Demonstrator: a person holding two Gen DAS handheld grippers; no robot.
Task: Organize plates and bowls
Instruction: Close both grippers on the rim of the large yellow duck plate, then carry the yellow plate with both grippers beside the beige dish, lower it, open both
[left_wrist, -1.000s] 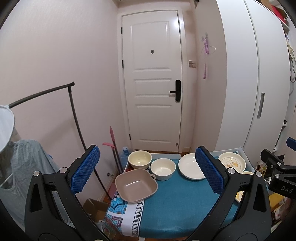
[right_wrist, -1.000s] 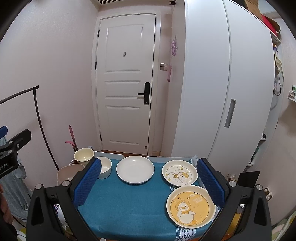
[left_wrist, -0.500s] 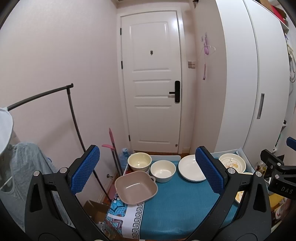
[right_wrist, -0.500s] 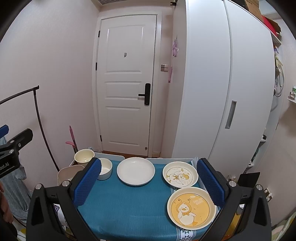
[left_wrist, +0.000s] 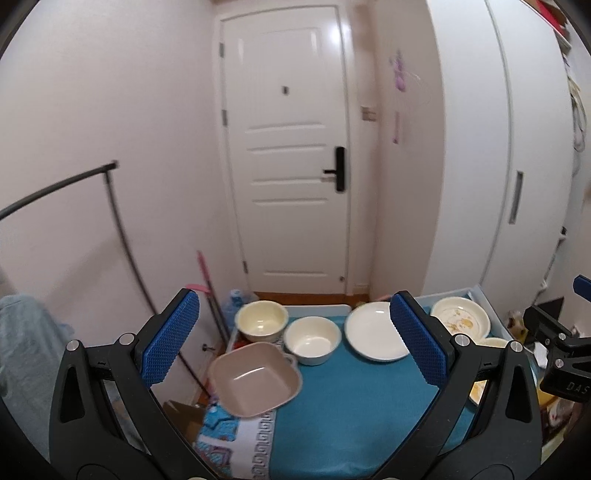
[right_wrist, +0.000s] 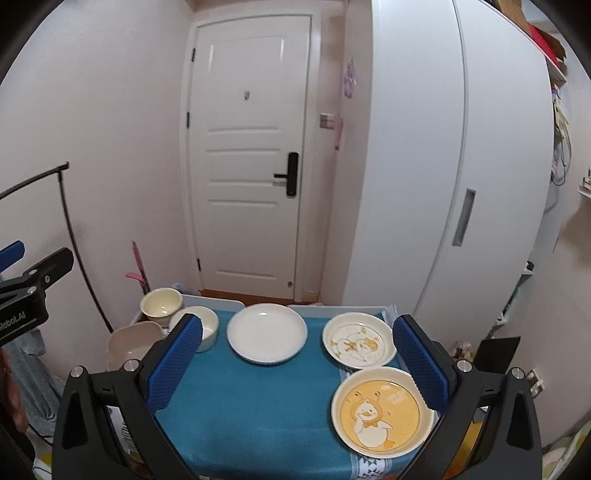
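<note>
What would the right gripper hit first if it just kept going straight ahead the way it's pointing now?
Probably the plain white plate: it lies ahead between the open fingers of the right gripper, over bare blue cloth. The gripper's height is unclear, so it might pass above.

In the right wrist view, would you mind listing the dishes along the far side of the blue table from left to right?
Cream bowl → white bowl → plain white plate → white duck-print plate.
</note>
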